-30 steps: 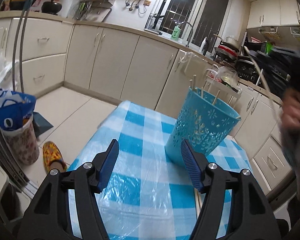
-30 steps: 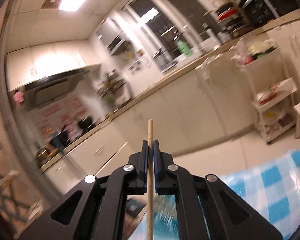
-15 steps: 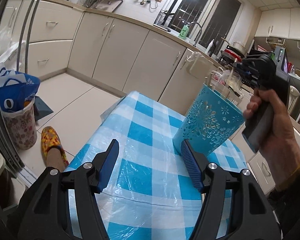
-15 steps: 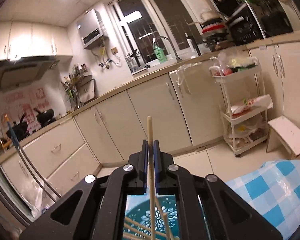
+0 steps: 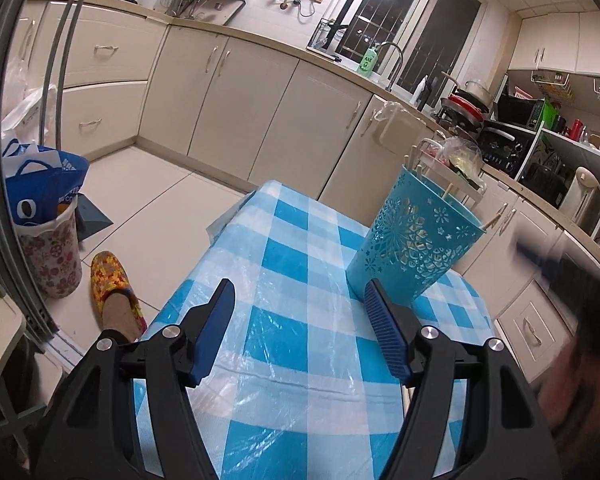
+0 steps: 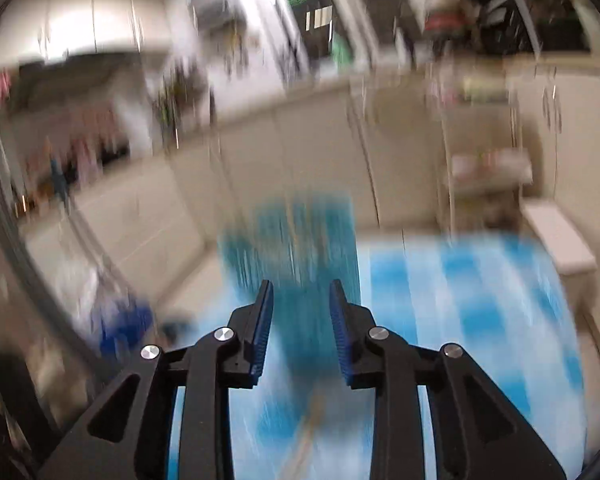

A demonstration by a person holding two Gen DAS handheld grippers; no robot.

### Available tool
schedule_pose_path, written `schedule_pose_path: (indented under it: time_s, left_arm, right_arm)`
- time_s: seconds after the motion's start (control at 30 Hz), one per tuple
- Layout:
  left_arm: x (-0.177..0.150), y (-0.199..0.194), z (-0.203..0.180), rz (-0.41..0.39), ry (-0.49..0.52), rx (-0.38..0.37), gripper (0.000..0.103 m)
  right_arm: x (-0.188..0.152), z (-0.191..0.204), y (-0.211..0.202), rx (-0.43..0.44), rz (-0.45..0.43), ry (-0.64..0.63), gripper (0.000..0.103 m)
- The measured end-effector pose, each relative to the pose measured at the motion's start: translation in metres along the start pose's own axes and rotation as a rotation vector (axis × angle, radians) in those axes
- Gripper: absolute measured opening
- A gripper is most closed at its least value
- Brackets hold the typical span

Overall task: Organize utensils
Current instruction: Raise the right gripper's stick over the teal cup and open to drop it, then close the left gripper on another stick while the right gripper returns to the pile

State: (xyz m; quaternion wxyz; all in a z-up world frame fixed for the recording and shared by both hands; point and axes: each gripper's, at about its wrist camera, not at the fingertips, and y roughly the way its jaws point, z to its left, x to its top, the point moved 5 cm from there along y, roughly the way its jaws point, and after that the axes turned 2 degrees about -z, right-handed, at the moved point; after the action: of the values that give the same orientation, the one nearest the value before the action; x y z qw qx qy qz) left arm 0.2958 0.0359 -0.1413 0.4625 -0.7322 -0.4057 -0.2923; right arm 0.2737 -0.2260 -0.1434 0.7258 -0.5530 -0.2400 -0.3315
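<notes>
Left wrist view is sharp: my left gripper (image 5: 298, 322) stands wide with nothing between its blue pads; it hangs over the checked worktop (image 5: 300, 360), whose near edge is cut off by the gripper body. At about one o'clock from it stands the teal perforated holder (image 5: 410, 246), upright on the worktop and just beyond my right-hand fingertip; whether the two touch I cannot tell. Several chopsticks (image 5: 414, 156) poke above its rim; their lower lengths are hidden inside, and I cannot count them surely. At three o'clock my right hand (image 5: 572, 380) is only a dark and skin-toned smear at the frame edge. At nine o'clock, on the floor, a patterned slipper (image 5: 108, 280) shows, the leg above it cut off.

Right wrist view is badly smeared; my right gripper (image 6: 301, 330) itself stays crisp, its jaws having just been opening, now narrowly parted with nothing between the pads. At twelve o'clock the holder (image 6: 292, 244) is a teal blur. Below, at six o'clock, a pale stick-like streak (image 6: 308, 432) lies on the worktop (image 6: 480, 300); too blurred to name.
</notes>
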Motion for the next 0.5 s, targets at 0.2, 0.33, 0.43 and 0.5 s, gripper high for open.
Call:
schedule_pose_path:
  time_s: [0.2, 0.33, 0.43, 0.5]
  left_arm:
    - [-0.009, -0.005, -0.014, 0.045, 0.044, -0.013, 0.065]
    - [-0.013, -0.008, -0.021, 0.061, 0.068, -0.017, 0.069]
    - [-0.014, -0.007, -0.022, 0.074, 0.069, -0.02, 0.069]
    - [-0.015, -0.005, -0.025, 0.085, 0.08, -0.025, 0.069]
  right_arm:
    - [-0.078, -0.012, 0.042, -0.007, 0.275, 0.072, 0.022]
    - [-0.089, -0.001, 0.054, 0.0, 0.32, 0.038, 0.022]
    - [-0.101, 0.005, 0.057, -0.024, 0.355, -0.021, 0.021]
    - [-0.104, 0.006, 0.054, -0.03, 0.354, -0.055, 0.019]
